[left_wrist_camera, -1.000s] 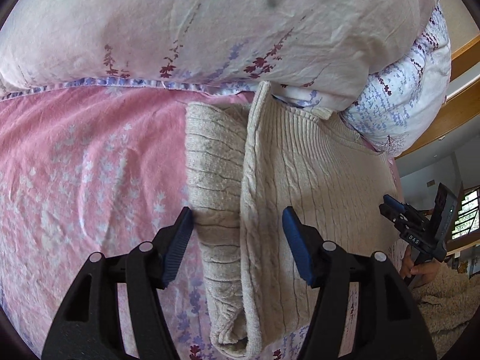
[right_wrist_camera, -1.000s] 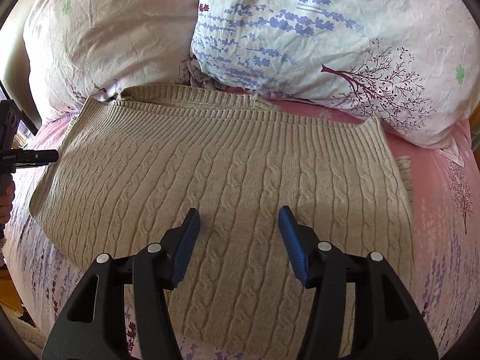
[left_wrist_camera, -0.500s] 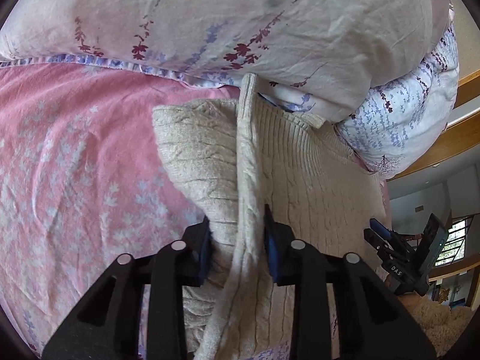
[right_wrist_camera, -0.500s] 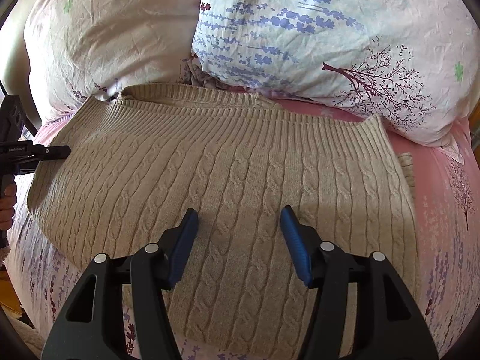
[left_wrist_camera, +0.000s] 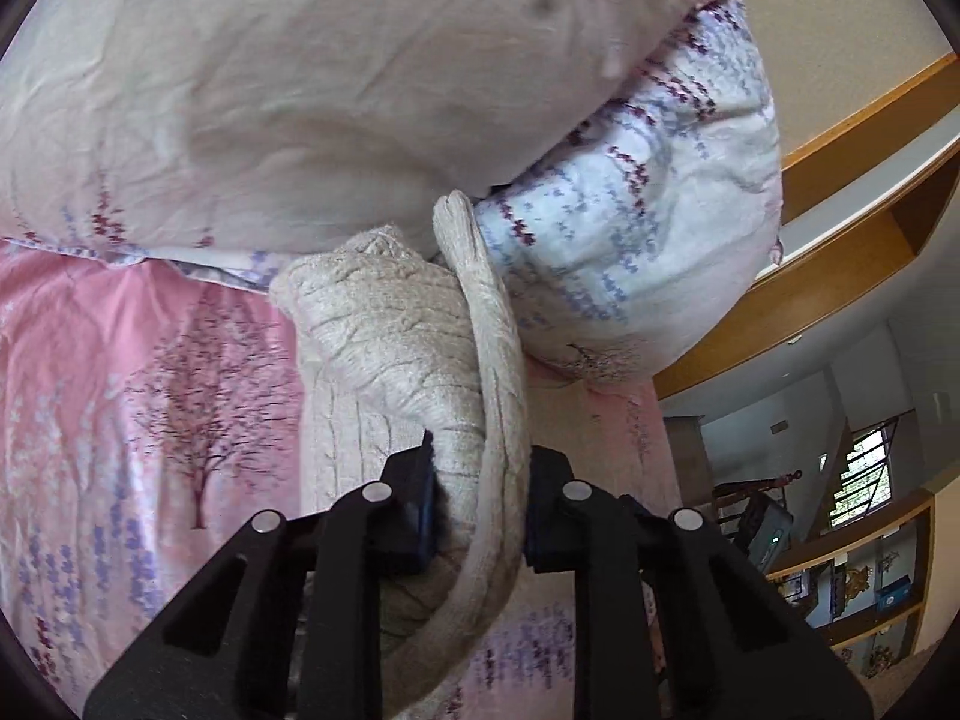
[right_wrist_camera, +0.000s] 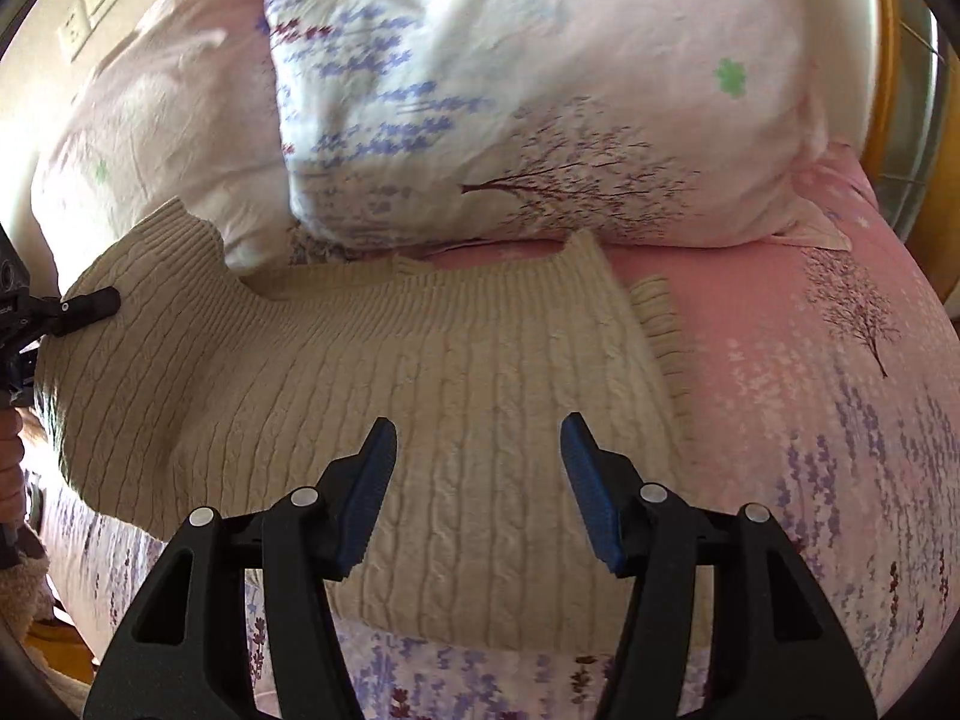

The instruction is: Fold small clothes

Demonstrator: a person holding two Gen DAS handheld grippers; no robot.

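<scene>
A beige cable-knit sweater point(right_wrist_camera: 384, 384) lies on the pink flowered bed sheet point(right_wrist_camera: 810, 420), its ribbed edge against the pillows. My left gripper point(left_wrist_camera: 480, 498) is shut on the sweater's left edge point(left_wrist_camera: 414, 348) and holds it lifted off the bed; the raised knit bunches and stands upright between the jaws. The left gripper also shows at the left edge of the right wrist view point(right_wrist_camera: 72, 306), clamped on the raised corner. My right gripper point(right_wrist_camera: 477, 474) is open and empty, hovering just above the sweater's right half.
Two large flowered pillows point(right_wrist_camera: 540, 90) point(left_wrist_camera: 270, 72) lie behind the sweater. A wooden rail point(left_wrist_camera: 840, 192) and shelves point(left_wrist_camera: 858, 576) stand to the right. A wall switch plate point(right_wrist_camera: 96, 0) is at the upper left.
My left gripper closed on the sweater's left edge and has lifted it up off the sheet. My right gripper stayed open and shifted to the right over the sweater.
</scene>
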